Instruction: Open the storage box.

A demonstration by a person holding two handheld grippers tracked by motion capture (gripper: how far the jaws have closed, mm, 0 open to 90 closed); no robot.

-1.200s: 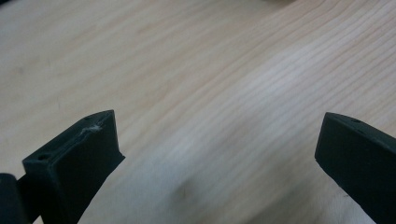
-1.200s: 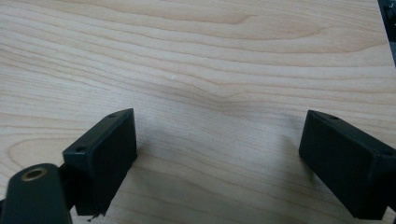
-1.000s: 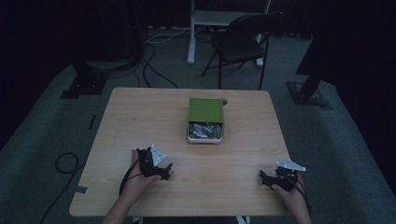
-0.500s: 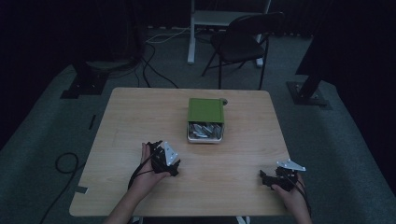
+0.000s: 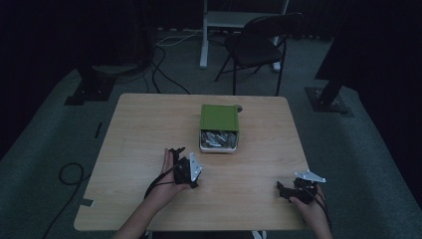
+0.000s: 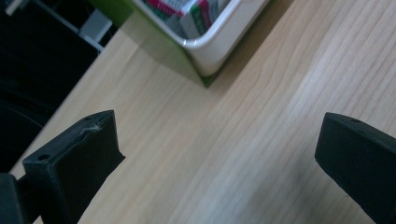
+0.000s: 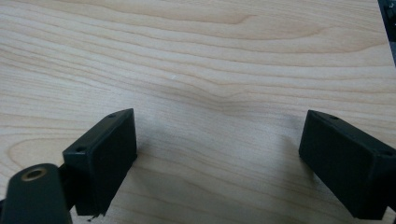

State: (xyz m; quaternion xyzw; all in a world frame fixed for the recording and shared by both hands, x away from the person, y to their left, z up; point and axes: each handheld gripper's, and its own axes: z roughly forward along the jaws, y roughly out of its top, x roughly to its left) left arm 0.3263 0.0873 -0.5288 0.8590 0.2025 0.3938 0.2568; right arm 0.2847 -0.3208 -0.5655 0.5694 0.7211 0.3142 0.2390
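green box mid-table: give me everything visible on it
The green box sits flat on the wooden table, a little beyond centre. It looks like a green sleeve around a white drawer-like tray with rounded corners, pulled out toward the person. The tray holds small packets, silvery from above; the left gripper view shows red, green and white print on them. A small roundish object lies at its far right corner, too dim to identify. The left gripper is near it, jaws apart, not touching.

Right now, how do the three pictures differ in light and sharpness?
High view: dim, room nearly black, the table dull but sharp enough. Left gripper view: bright, the white tray crisp, the left tongs dark and soft at the edges. Right gripper view: evenly lit wood grain, soft shadows beside the right tongs.
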